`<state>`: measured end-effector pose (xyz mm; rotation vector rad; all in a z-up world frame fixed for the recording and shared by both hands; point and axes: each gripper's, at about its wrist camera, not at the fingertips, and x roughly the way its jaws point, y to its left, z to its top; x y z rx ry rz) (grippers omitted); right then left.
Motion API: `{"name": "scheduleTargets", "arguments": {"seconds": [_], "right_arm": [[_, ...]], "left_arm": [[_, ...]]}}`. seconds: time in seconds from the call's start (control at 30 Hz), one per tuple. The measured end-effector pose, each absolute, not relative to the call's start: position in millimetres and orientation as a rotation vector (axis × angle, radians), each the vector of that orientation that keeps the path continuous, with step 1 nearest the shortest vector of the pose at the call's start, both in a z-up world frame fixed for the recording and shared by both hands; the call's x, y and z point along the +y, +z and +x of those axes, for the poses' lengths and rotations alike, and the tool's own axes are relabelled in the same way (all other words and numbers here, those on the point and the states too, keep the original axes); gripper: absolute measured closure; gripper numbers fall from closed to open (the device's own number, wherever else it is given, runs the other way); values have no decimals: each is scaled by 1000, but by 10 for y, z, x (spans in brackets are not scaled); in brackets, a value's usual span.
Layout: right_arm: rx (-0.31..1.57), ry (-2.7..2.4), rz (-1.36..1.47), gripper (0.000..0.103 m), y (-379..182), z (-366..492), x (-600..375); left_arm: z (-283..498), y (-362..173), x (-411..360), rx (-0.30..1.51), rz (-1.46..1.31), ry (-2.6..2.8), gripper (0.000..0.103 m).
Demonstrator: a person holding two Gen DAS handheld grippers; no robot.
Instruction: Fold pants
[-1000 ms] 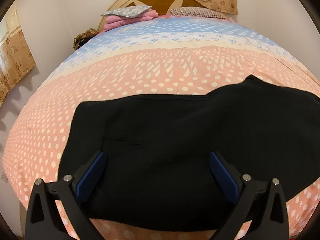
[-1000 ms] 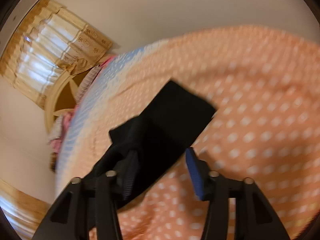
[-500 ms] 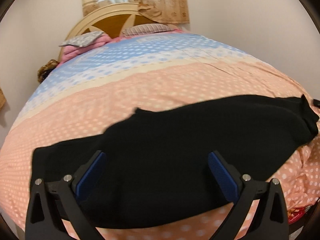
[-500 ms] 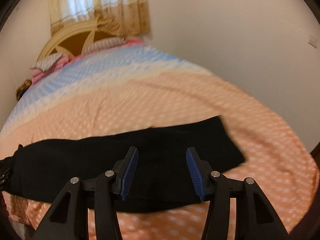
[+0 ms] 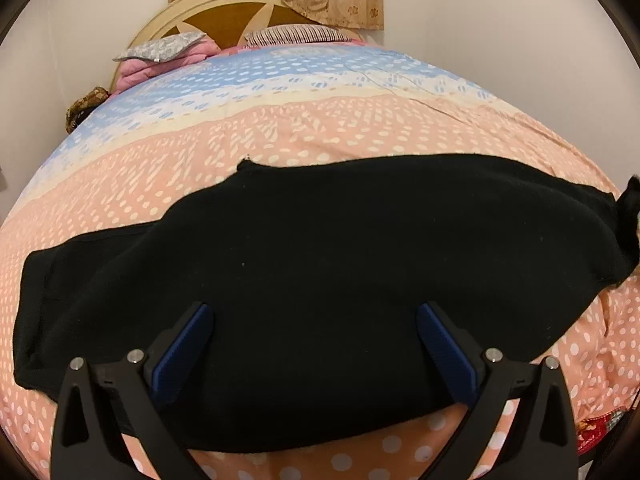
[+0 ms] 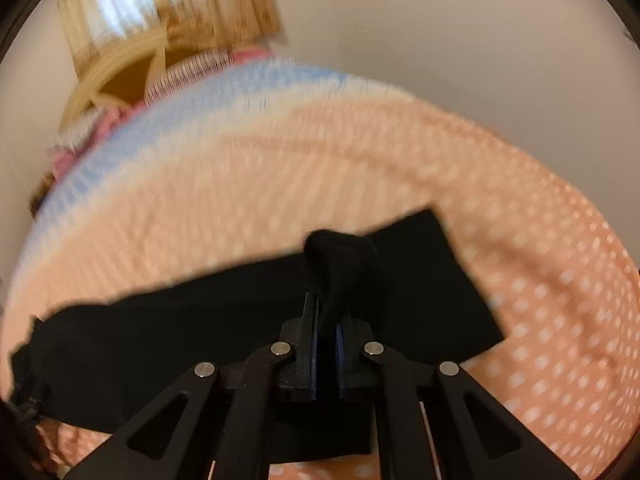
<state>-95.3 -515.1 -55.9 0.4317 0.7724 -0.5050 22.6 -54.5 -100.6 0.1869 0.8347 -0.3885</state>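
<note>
Black pants [image 5: 320,280] lie spread sideways across the near part of the bed. My left gripper [image 5: 312,336] is open, its blue pads apart just above the near side of the cloth, holding nothing. In the right wrist view the pants [image 6: 200,332] stretch from the left edge to a squared end at right. My right gripper [image 6: 327,320] is shut on a pinched fold of the black cloth, which bunches up in front of the jaws. That view is motion-blurred.
The bed [image 5: 320,128] has a peach dotted cover with a blue band farther back. Pillows [image 5: 168,46] and a wooden headboard [image 5: 224,12] are at the far end under a curtained window. White walls flank the bed.
My right gripper has closed from open onto a fold of the pants. The left gripper has shifted sideways over the cloth and stays open.
</note>
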Motion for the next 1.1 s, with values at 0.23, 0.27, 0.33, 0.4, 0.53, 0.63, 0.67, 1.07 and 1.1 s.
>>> {"name": "scheduleTargets", "arguments": {"seconds": [0.23, 0.27, 0.33, 0.4, 0.53, 0.63, 0.67, 1.07, 1.1], "right_arm": [[566, -427, 495, 97, -230, -1301, -5557], [550, -413, 516, 97, -266, -1328, -5629], [579, -393, 527, 96, -435, -1293, -5751], [685, -387, 570, 96, -669, -1200, -5924], [653, -581, 698, 95, -782, -1410, -6463], [562, -731, 783, 95, -658, -1777, -6671], [560, -732, 769, 95, -617, -1826, -6632], [720, -516, 621, 95, -756, -1315, -6078], [727, -521, 625, 95, -770, -1258, -6097]], "left_arm": [[238, -1025, -568, 836, 180, -375, 0], [233, -1028, -568, 834, 179, -372, 0], [229, -1028, -570, 832, 178, -364, 0], [226, -1022, -579, 832, 184, -359, 0], [232, -1014, -584, 837, 191, -355, 0], [239, -1021, -582, 837, 186, -354, 0], [241, -1023, -583, 835, 181, -353, 0], [47, -811, -710, 746, 249, -403, 0], [31, -786, -746, 736, 253, -415, 0]]}}
